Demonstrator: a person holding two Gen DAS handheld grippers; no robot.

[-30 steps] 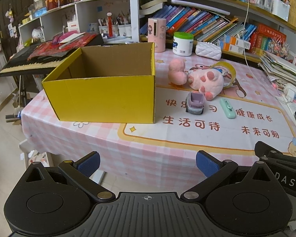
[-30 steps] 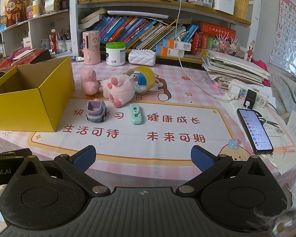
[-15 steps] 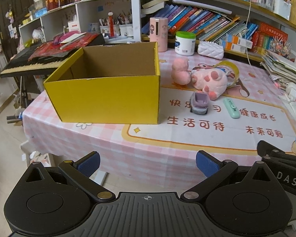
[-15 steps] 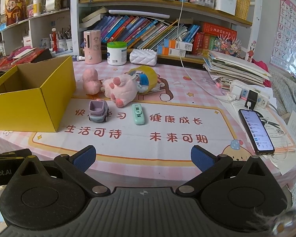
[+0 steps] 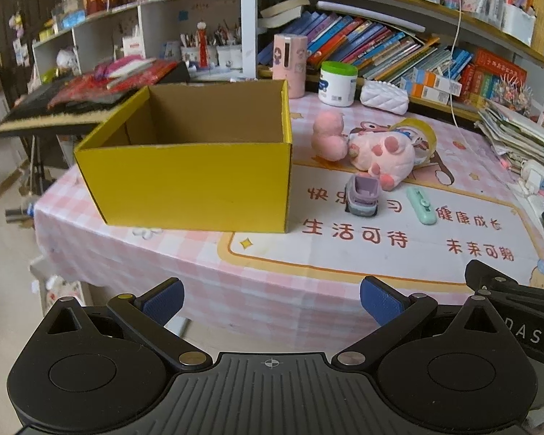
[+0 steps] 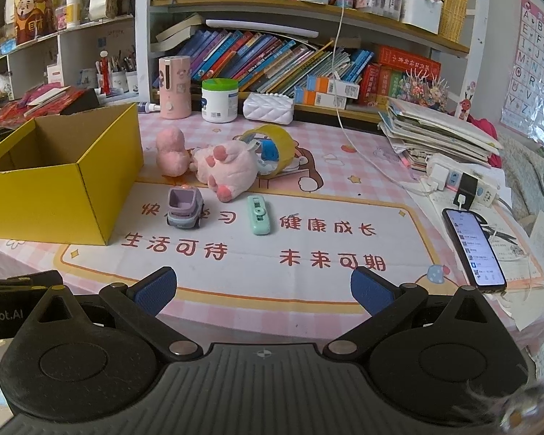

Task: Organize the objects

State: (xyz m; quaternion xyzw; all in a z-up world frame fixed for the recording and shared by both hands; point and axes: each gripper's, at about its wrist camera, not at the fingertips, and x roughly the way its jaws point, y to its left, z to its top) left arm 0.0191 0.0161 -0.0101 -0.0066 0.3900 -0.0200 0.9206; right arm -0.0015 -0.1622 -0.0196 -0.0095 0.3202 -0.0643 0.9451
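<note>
We see both grippers held low at the near edge of the worktop (image 6: 344,166), level and aimed forward over it. Left gripper (image 5: 270,295) has its fingers wide, nothing between them; right gripper (image 6: 263,288) likewise wide and empty. Both are well short of the objects.

The yellow box (image 5: 196,181) sits open-topped at the left of the worktop, its long side facing near. To its right the purple toy car (image 6: 184,207) stands on its wheels, long axis running near-far; which end is the front we cannot tell. Just right of it the mint green clip (image 6: 259,214) lies flat, long axis near-far, tilted slightly left at the far end. Beyond them the pink plush toy (image 6: 217,165) lies on its side, feet toward the near side, touching a yellow tape roll (image 6: 277,145) behind it. A phone (image 6: 473,246) lies at the right edge.

Compared with a second ago, the box and toys sit larger and further right in the left view, and the right view is slightly closer.
</note>
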